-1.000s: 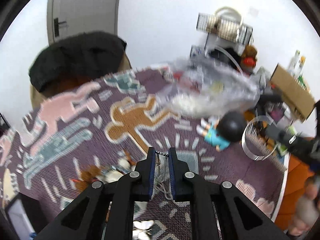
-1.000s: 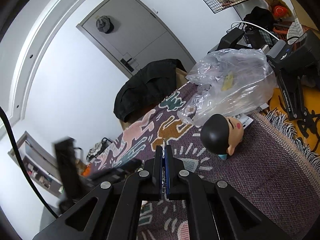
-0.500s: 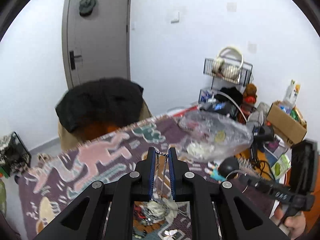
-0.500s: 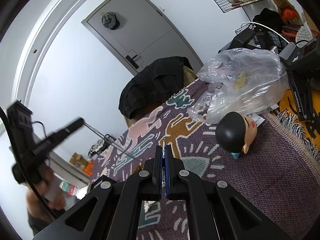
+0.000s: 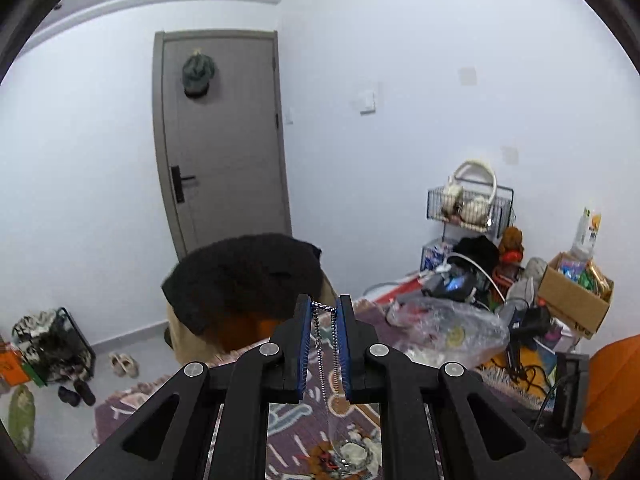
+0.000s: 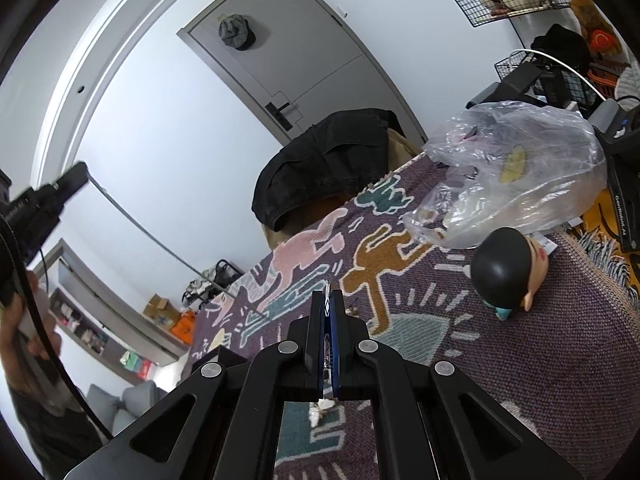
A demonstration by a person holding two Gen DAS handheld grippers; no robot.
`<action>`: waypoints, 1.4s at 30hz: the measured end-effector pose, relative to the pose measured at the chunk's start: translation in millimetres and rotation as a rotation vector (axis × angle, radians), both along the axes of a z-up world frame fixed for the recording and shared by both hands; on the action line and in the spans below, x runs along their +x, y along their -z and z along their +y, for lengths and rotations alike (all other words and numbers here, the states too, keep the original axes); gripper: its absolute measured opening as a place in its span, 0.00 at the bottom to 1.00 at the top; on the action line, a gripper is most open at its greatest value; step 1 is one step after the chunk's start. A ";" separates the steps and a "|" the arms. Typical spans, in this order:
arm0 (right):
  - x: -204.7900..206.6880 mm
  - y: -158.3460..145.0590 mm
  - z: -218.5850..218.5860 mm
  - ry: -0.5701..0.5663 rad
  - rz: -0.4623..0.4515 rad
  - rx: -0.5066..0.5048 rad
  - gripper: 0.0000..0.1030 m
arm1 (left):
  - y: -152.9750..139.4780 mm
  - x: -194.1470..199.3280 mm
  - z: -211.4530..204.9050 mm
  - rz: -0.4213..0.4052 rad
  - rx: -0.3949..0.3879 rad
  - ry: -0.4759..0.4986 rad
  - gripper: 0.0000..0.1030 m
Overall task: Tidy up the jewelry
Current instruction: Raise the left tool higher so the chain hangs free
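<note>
My left gripper [image 5: 324, 310] is raised high above the patterned rug. A thin silver chain necklace [image 5: 320, 334] is draped across its fingertips and hangs down between the slightly parted jaws. Below it a pile of jewelry [image 5: 352, 454] lies on the rug. My right gripper [image 6: 328, 300] is shut on a small piece of chain [image 6: 327, 285] that pokes out at its tip, low over the rug. The left gripper [image 6: 44, 200] shows at the far left of the right wrist view, with a taut chain [image 6: 168, 246] running down from it.
A clear plastic bag [image 6: 516, 168] and a black-haired doll head [image 6: 506, 272] lie on the purple patterned rug [image 6: 560, 360]. A chair with a black jacket [image 5: 244, 276] stands behind. Wire baskets, a cardboard box [image 5: 572, 300] and clutter fill the right.
My left gripper has risen and tilted up from the rug, lifting the necklace with it. The right gripper has stayed nearly still, shut over the rug.
</note>
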State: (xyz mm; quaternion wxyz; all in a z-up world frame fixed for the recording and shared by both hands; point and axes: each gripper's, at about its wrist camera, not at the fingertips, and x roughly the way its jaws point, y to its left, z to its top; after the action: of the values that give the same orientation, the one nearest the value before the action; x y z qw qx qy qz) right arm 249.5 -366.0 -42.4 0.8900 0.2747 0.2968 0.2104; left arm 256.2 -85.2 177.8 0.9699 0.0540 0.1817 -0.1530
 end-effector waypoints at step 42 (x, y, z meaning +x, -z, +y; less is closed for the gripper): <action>-1.6 -26.0 137.3 -0.217 -0.049 -0.078 0.03 | 23.4 -45.3 141.3 0.042 -0.084 -0.196 0.13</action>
State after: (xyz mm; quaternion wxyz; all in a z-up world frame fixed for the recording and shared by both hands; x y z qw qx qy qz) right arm 247.9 -228.7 -16.3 0.8789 0.2011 0.3110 0.3005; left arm 210.9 56.2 154.5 0.9776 -0.0078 0.1996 -0.0661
